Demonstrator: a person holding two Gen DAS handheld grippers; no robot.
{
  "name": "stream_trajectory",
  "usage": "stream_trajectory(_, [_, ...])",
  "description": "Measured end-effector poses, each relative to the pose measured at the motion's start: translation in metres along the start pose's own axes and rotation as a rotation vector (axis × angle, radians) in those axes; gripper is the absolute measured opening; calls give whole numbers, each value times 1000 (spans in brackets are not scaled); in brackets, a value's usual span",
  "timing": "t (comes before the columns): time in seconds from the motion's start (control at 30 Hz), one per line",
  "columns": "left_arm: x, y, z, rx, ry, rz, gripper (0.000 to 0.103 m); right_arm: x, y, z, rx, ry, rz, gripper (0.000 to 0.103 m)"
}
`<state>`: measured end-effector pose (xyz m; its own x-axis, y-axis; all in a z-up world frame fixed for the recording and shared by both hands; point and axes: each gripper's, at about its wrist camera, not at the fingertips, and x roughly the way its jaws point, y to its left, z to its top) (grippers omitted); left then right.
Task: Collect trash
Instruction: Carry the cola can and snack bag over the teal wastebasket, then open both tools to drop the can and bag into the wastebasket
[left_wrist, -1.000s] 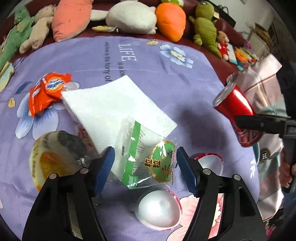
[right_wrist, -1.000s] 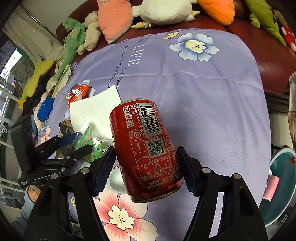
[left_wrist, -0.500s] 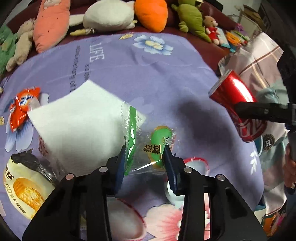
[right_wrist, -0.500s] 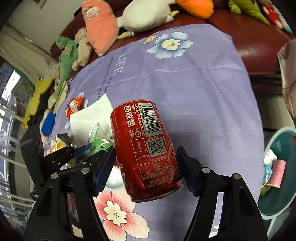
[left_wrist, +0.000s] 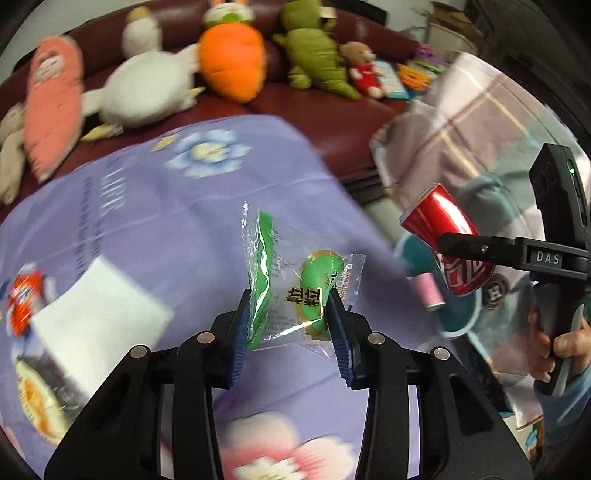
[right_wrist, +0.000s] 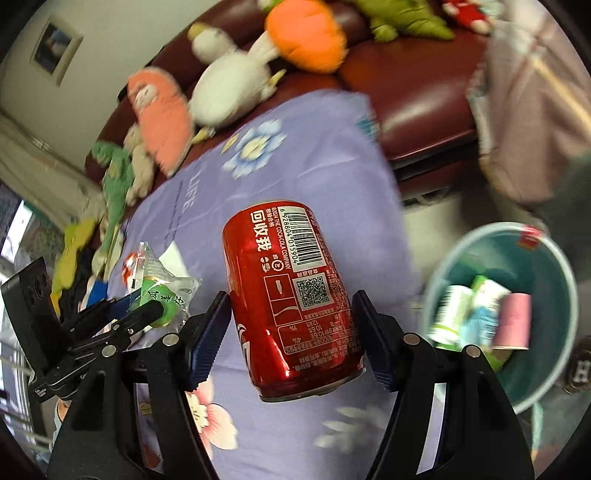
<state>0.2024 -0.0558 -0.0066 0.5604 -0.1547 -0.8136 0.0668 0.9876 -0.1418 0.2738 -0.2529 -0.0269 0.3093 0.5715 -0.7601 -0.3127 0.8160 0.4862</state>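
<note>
Jaws of both grippers were clamped on trash: the left gripper pinched a crinkled green snack wrapper clear of the purple tablecloth, and the right gripper squeezed a red soda can by its sides. Each was held aloft, apparently for carrying to the teal bin at right, beyond the table's edge. A white napkin lay left.

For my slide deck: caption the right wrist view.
Right gripper holds a red can above the purple cloth, with a teal bin to the right.
</note>
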Motion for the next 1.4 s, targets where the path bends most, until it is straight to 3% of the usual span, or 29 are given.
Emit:
stream_trajectory(0.23, [37,-98,22,130,27,-120,41,-75,-82,-12,113,-127,-130,65])
stream_trajectory(0.5, [85,-178,20,229,111,-185,42,-101,-155,-33,234,-145,-217,64])
stream_trajectory(0.8, [120,-197,15,255,184,-176,42,-88,-183,-39,282,-115,-181,69])
stream_trajectory(1.17, [141,-199,10,261,226,-179,44,-93,-195,-42,305,-121,-216,74])
stream_trajectory(1.23, [145,-202,10,266,230,-181,47,-94,-195,-41,309,-121,-225,74])
stream_trajectory(1.4, [151,-207,10,271,223,-167,83,-97,-197,-41,315,-125,-249,75])
